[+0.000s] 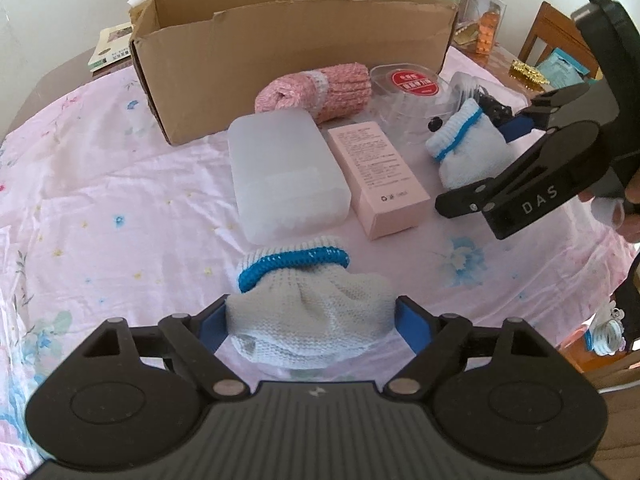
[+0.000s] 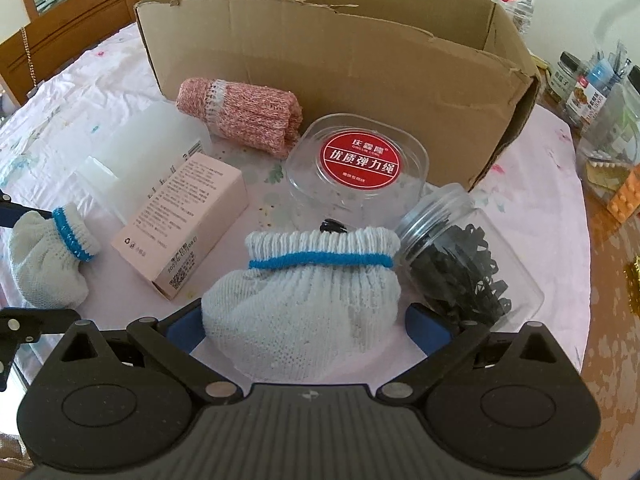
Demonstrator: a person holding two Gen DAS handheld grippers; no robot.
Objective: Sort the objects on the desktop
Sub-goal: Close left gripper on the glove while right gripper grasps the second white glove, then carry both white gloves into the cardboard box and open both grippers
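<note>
Left wrist view: left tool (image 1: 310, 320) squeezes white glove with blue cuff (image 1: 308, 300), low over counter (image 1: 120, 200). Cardboard box (image 1: 280, 48) waits behind, likely for sorting.

Right wrist view: right tool (image 2: 304, 320) squeezes second white glove (image 2: 308, 292), beside jar of black bands (image 2: 468, 276).

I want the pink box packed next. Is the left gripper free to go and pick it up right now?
Probably not yet. The left gripper is shut on a white glove, so it has no free grip. The pink box itself lies uncovered on the cloth ahead.
</note>
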